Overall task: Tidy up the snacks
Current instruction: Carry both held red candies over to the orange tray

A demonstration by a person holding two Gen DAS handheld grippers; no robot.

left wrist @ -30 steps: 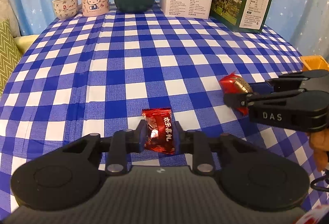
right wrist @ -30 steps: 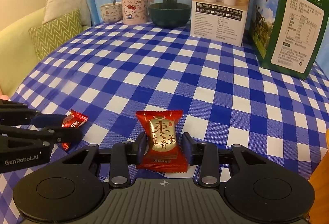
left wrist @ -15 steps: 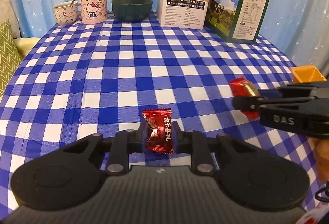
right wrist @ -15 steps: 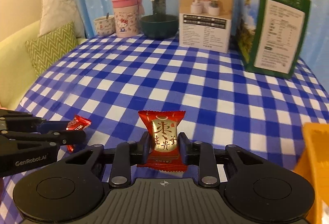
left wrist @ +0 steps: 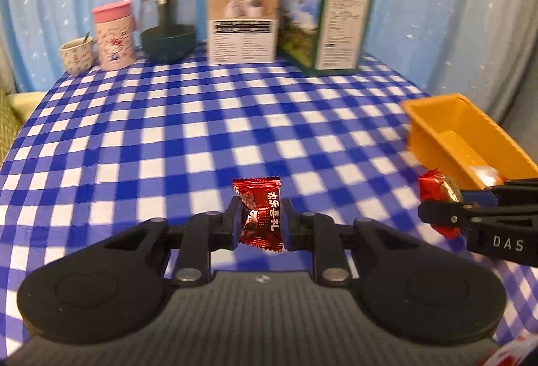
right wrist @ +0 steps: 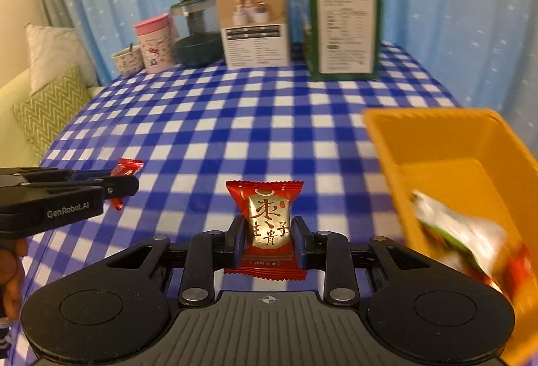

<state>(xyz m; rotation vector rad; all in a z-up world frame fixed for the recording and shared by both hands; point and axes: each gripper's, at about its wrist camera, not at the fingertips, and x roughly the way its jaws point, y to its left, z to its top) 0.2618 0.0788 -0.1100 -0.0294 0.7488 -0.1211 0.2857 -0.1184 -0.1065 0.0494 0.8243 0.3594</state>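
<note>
The left tool (left wrist: 260, 221) is pinching a dark red candy (left wrist: 259, 214); the right tool (right wrist: 269, 238) is pinching a red-and-gold jujube candy (right wrist: 267, 225), both above the checkered tabletop (right wrist: 235, 117). Releasing short of the yellow bin (right wrist: 437, 144) risks either candy missing it.

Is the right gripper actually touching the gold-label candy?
Touching. The right wrist view shows both fingers of the right gripper pressed against the gold-label candy, no gap.
</note>
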